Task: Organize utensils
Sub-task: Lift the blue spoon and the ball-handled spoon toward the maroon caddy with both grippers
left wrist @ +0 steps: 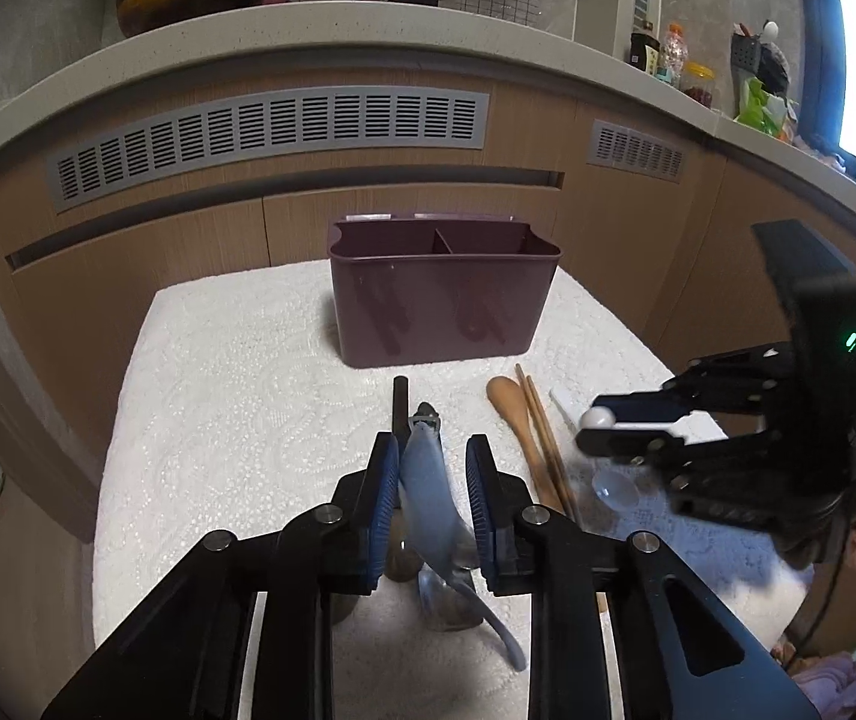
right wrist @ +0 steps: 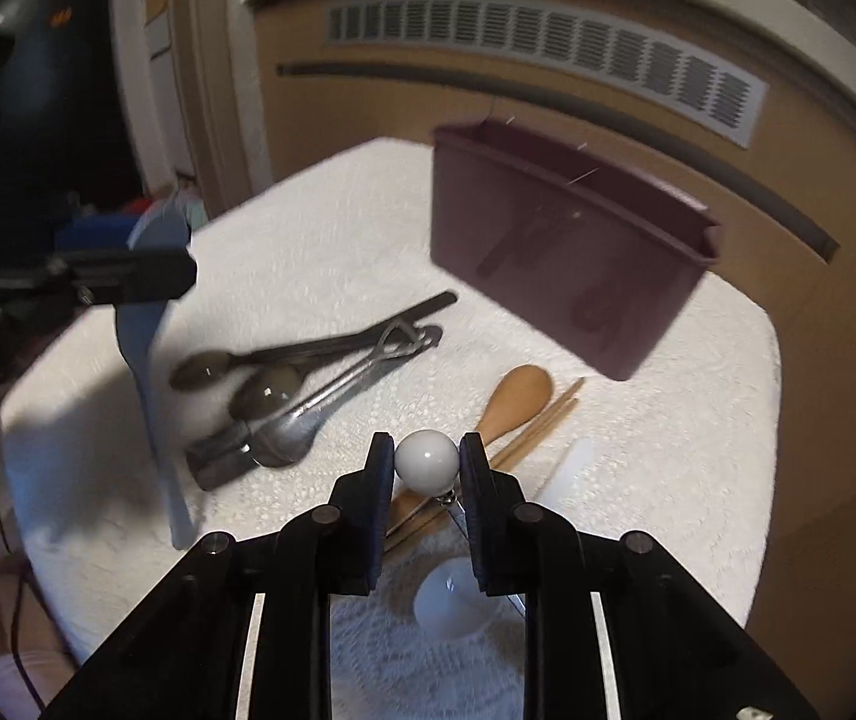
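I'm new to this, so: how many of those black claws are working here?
2. The left gripper grips a blue utensil; the right gripper, to its right, pinches a white ball-topped utensil.

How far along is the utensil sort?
Early. The maroon caddy shows no utensils inside. In hand: left gripper is shut on a blue spoon; right gripper is shut on a white ball-ended utensil. Left on the white cloth: metal utensils, wooden spoon, chopsticks.

The right claw (right wrist: 427, 459) grips a white ball-ended utensil (right wrist: 427, 459) above the wooden spoon (right wrist: 515, 396).
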The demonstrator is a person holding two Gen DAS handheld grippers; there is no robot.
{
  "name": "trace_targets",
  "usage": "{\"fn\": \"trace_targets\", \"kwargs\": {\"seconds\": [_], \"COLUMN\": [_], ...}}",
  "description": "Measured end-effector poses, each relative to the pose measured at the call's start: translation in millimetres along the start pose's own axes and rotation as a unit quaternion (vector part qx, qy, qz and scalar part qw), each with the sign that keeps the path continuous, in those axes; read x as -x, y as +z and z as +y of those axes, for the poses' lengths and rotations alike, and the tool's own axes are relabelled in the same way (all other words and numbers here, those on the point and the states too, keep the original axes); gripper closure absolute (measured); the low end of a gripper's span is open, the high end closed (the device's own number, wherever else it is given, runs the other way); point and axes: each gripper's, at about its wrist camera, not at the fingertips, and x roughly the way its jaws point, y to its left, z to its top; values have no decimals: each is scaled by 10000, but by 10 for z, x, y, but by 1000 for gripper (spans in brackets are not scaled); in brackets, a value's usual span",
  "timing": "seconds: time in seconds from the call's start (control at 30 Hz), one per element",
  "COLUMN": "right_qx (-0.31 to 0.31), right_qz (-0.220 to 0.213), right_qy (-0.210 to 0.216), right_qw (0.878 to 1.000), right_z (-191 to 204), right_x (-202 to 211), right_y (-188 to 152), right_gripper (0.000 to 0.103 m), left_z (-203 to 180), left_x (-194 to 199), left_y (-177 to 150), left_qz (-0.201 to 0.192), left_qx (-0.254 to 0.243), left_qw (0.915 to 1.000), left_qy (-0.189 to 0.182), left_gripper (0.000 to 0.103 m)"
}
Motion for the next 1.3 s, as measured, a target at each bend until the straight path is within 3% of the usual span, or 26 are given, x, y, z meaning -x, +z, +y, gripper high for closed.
{"fn": "trace_targets", "kwargs": {"seconds": [0.17,0.27,0.33,0.4,0.53,0.6,0.73,0.83,0.93,1.03,1.13,1.3], "right_qx": [-613,-839,-958,-1013,-1115,-1189,-1352,-1446,-1534,-1662,-1773,-1915], "right_qz": [-335,-407,-379,-358,-393,-454,-568,-674,-750,-780,-792,-842], "right_qy": [50,79,59,-73,-94,-101,-78,-4,52,103,158,328], "right_qw": [9975,9956,9947,9942,9929,9918,9892,9872,9853,9829,9808,9773], "right_z": [-197,-270,-313,-342,-394,-423,-482,-525,-567,-613,-633,-608], "right_x": [357,467,474,462,414,399,401,447,485,481,472,533], "right_y": [-26,-31,-25,-16,-16,-10,-5,-13,-41,-58,-71,-106], "right_gripper": [83,83,83,83,83,83,83,83,83,83,83,83], "left_z": [9,59,106,179,221,114,-162,-275,-273,-327,-373,-252], "left_x": [-12,-123,-223,-320,-531,-659,-980,-1215,-1390,-1440,-1380,-926], "left_y": [-10,-31,-43,-58,-42,-17,47,64,79,44,-15,-17], "left_qz": [75,333,528,754,1150,1266,1457,1529,1636,1567,1340,734], "left_qx": [59,191,328,570,940,838,239,-276,-346,-515,-637,-341], "left_qw": [9999,9992,9981,9955,9889,9884,9890,9877,9855,9855,9874,9962], "left_qy": [-33,-62,0,114,30,-26,-97,186,283,411,555,334], "left_gripper": [85,85,83,73,67,61,61,61,61,61,68,68]}}
